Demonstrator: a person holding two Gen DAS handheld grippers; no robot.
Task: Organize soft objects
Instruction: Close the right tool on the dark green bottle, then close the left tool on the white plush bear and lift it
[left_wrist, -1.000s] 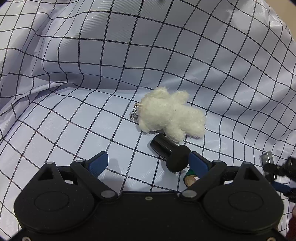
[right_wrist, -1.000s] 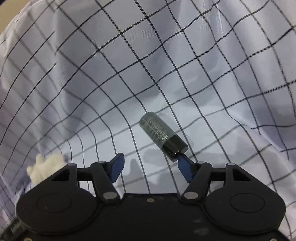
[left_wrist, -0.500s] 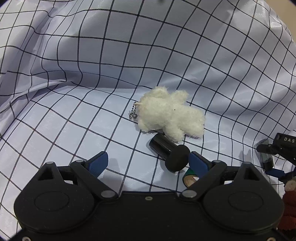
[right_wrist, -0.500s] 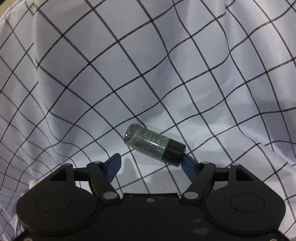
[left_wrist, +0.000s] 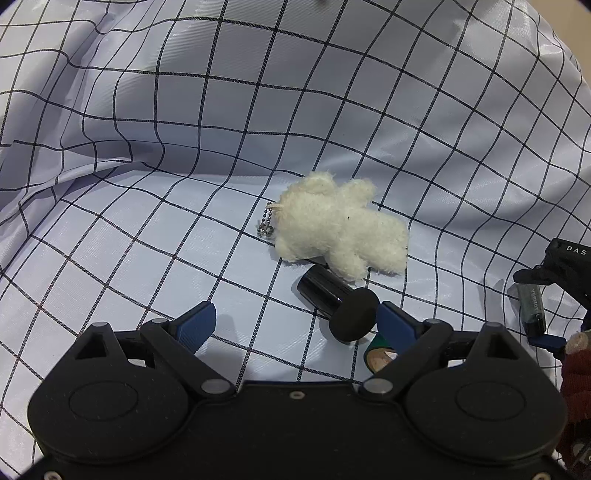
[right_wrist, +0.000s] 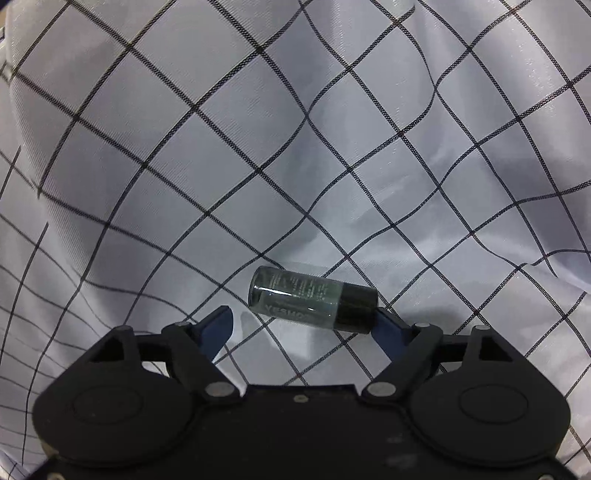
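1. Left wrist view: left claw (left_wrist: 291, 319) open, nothing between its pads, held over a checked cloth (left_wrist: 184, 110) that is rumpled at back and sides. White plush toy (left_wrist: 341, 232) lies flat on the cloth beyond the claw, ball chain (left_wrist: 266, 225) at its left side. Black cylinder w/ wide round cap (left_wrist: 338, 301) lies just in front of the toy, touching its lower edge, cap right by the right pad. Tape roll (left_wrist: 378, 356) partly hidden behind that pad. Far right: right claw (left_wrist: 554, 306) by a small dark bottle (left_wrist: 532, 308); red sleeve at the edge.
2. Right wrist view: right claw (right_wrist: 301, 325) jaws have just been opening. Bottle (right_wrist: 312, 299) lies on its side on the cloth (right_wrist: 258, 129) between the pads, cap against the right pad, left pad clear. Not gripped.
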